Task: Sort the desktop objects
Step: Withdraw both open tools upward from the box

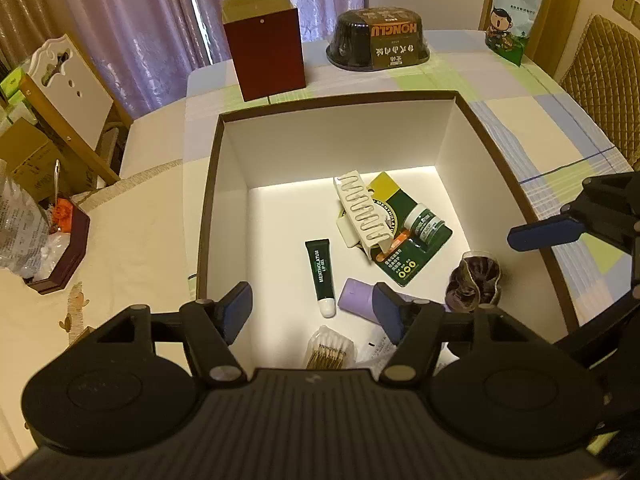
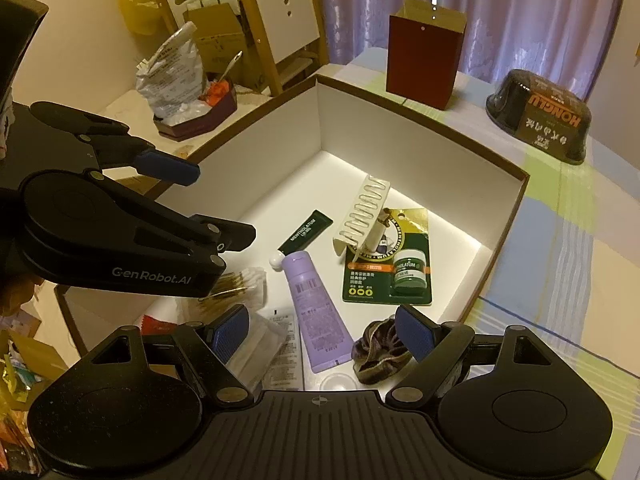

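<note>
A white box with a brown rim [image 1: 208,200] [image 2: 516,208] holds the sorted items. Inside lie a dark green lip gel tube [image 1: 322,276] [image 2: 306,232], a cream hair claw [image 1: 362,212] [image 2: 366,208], a green carded balm jar [image 1: 416,236] [image 2: 400,272], a lilac tube [image 1: 356,296] [image 2: 316,312], a dark velvet scrunchie [image 1: 476,280] [image 2: 378,350], a cotton swab pack [image 1: 328,350] [image 2: 236,284] and a mask packet [image 2: 264,340]. My left gripper [image 1: 314,312] hangs open above the box's near side. My right gripper [image 2: 324,336] is open too, over the lilac tube and scrunchie. Neither holds anything.
A dark red paper bag [image 1: 266,48] [image 2: 424,48], a black Honglu food tub [image 1: 378,40] [image 2: 540,116] and a snack pouch [image 1: 514,12] stand behind the box. A dark tray with a plastic bag [image 1: 60,256] [image 2: 192,116] sits left. Chairs flank the table.
</note>
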{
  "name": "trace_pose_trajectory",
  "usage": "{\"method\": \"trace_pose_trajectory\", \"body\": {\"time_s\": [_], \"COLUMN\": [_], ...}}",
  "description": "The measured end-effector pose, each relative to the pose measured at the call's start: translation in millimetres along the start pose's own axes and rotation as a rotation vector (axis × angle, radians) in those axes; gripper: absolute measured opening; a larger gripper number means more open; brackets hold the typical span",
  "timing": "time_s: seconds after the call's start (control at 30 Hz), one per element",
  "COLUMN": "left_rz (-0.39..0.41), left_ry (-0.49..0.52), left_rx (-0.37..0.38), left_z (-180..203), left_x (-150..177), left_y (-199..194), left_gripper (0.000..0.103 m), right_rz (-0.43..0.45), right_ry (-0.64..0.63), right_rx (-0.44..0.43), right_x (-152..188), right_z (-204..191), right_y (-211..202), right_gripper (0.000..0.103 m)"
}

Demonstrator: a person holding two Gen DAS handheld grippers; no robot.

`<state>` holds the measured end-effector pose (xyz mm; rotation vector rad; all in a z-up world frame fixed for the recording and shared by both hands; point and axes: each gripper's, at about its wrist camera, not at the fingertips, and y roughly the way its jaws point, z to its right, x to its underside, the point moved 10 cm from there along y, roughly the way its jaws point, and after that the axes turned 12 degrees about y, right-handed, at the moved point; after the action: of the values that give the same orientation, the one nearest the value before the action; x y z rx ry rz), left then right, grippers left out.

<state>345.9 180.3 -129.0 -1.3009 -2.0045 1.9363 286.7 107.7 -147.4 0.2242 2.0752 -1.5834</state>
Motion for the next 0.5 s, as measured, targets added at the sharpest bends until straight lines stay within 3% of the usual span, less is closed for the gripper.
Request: {"method": "trace_pose_trajectory", "body": {"time_s": [0.5], "left_rz": [0.022], "left_ry": [-0.015], "left_rx": [-0.052], "left_z": [10.7], "left_x": [13.6], "left_y": [-40.6], "left_gripper": [0.08], "right_rz": [0.018], "right_ry": [0.056], "right_rx": [0.038], "right_x": [20.5], "right_z": [1.9], "right_y": [-38.7], "right_gripper": [0.083]}}
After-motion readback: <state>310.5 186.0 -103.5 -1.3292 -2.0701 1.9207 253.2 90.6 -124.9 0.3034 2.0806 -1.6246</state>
